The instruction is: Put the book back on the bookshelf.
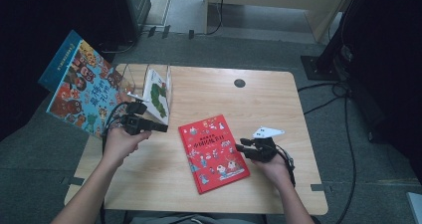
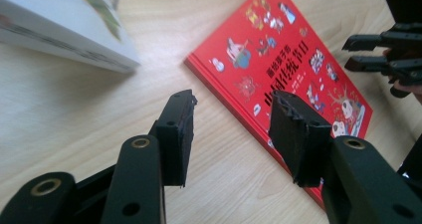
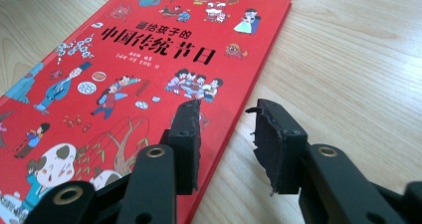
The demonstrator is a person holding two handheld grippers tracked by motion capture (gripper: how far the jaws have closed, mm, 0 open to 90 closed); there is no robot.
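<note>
Two grippers flank red picture book (image 1: 213, 153), lying flat, cover up, mid-bench (image 1: 259, 104). Right gripper (image 1: 246, 145) low at book's right edge, jaws apart astride that edge, nothing pinched; I judge it lined up to lift cover side. Left gripper (image 1: 158, 128) aims at book's left edge from short way off, jaws apart, empty. Behind it, white book (image 1: 158, 95) leans in clear stand (image 1: 133, 77), close enough to crowd my left hand (image 1: 121, 143). Blue-edged book (image 1: 79, 82) sits tilted off bench's left corner.
</note>
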